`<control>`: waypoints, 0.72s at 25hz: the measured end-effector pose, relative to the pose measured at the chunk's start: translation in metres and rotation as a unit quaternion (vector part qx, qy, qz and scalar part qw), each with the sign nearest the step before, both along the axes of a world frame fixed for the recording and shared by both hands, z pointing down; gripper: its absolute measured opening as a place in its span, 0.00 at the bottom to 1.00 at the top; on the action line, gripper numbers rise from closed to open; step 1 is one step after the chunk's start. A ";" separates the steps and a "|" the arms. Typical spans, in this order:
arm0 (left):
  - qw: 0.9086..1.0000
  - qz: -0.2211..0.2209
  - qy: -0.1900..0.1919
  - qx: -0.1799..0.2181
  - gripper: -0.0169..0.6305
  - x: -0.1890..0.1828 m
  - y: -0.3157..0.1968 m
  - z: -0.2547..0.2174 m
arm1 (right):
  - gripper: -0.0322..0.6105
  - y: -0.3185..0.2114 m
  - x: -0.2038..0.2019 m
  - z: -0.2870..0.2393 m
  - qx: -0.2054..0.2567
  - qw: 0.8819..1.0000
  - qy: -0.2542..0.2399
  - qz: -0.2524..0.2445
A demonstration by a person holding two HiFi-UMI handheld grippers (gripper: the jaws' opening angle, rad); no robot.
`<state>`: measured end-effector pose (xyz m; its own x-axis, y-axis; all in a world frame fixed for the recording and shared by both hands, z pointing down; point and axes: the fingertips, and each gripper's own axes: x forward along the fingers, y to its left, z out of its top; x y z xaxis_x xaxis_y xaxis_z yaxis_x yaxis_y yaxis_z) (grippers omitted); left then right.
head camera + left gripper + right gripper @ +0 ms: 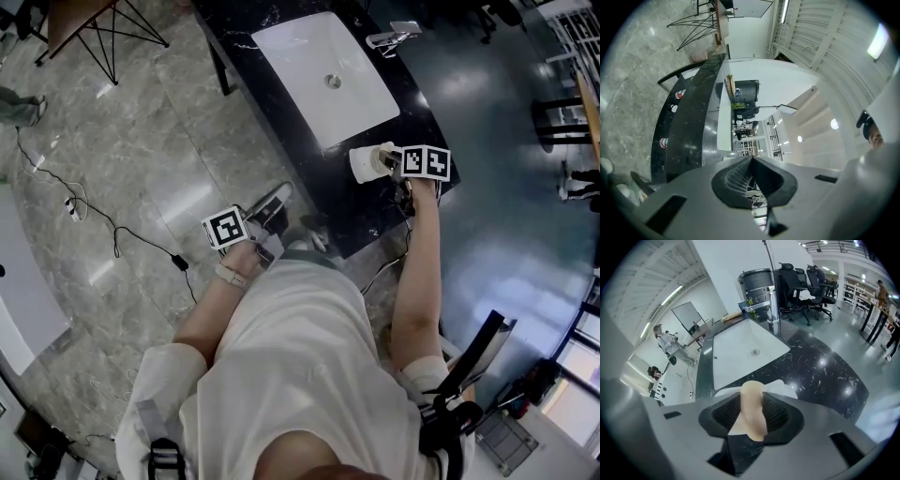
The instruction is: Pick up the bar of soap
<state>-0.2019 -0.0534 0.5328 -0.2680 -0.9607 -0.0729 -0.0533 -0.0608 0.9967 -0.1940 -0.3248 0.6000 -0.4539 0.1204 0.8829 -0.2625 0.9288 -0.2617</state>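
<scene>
The right gripper (751,416) is squeezing the bar of soap (752,401); the left gripper (752,173) is pinching shut, empty.

Black marbled counter (347,202), white sink (291,47) inset, white soap dish (359,167)

No text is readable; red labels on possible cans (663,142) look too small.
</scene>
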 end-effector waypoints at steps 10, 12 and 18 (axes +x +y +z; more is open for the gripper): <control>1.000 0.001 0.000 -0.003 0.04 0.001 -0.001 0.001 | 0.22 -0.023 0.013 -0.009 0.002 1.000 0.014 0.025; 1.000 0.001 0.002 -0.001 0.04 0.002 0.000 0.000 | 0.21 -0.023 0.015 -0.009 0.001 0.999 0.021 0.024; 1.000 0.008 -0.021 -0.008 0.04 0.000 -0.002 0.007 | 0.22 -0.021 0.014 -0.007 -0.009 0.999 0.037 0.002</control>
